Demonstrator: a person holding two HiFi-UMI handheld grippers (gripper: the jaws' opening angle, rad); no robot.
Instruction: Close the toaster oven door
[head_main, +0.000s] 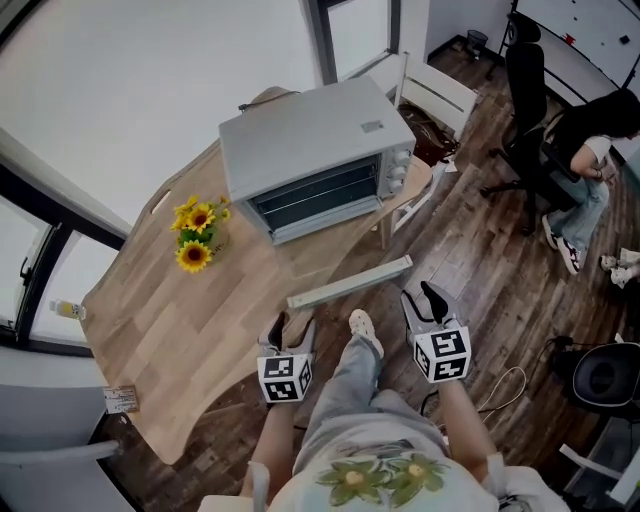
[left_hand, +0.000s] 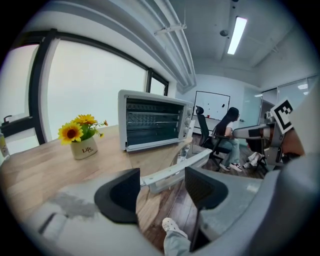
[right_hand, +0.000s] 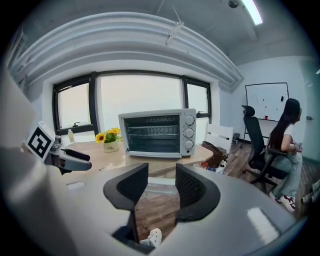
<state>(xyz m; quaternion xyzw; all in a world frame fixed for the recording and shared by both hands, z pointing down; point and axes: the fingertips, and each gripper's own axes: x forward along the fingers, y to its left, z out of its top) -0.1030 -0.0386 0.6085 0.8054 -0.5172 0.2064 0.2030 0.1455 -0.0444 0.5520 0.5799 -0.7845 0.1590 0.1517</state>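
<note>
- The person's forearms reach forward from the waist, one on each side of a leg in light trousers. Its pale shoe (head_main: 363, 327) shows between the two tools.
- The left gripper (head_main: 291, 333) points ahead at the near edge of the table (head_main: 200, 330). Its own view shows the jaws spread wide, with nothing between them but floor and the shoe.
- The right gripper (head_main: 424, 303) is held about level with it, over the wood floor off the table's near-right side. Its jaws stand a narrower gap apart and are likewise empty.
- Just past both sets of tips, a white chair back rail (head_main: 350, 283) runs along the table's near edge.
- A small card (head_main: 120, 399) lies at the table's near-left corner.
- A pot of sunflowers (head_main: 195, 235) stands toward the table's far-left edge, near the oven's left side.
- The toaster oven (head_main: 310, 140) sits at the table's far edge, well apart from both grippers, with its front facing the person.
- Its door (head_main: 318, 198) appears upright against the front, with the racks visible through the glass. Whether it is fully shut cannot be told. Its knobs (head_main: 400, 170) are stacked at the right.
- Beyond the table's far-right corner stands a white chair (head_main: 435, 95). Farther right, a seated person (head_main: 585, 150) occupies an office chair.
</note>
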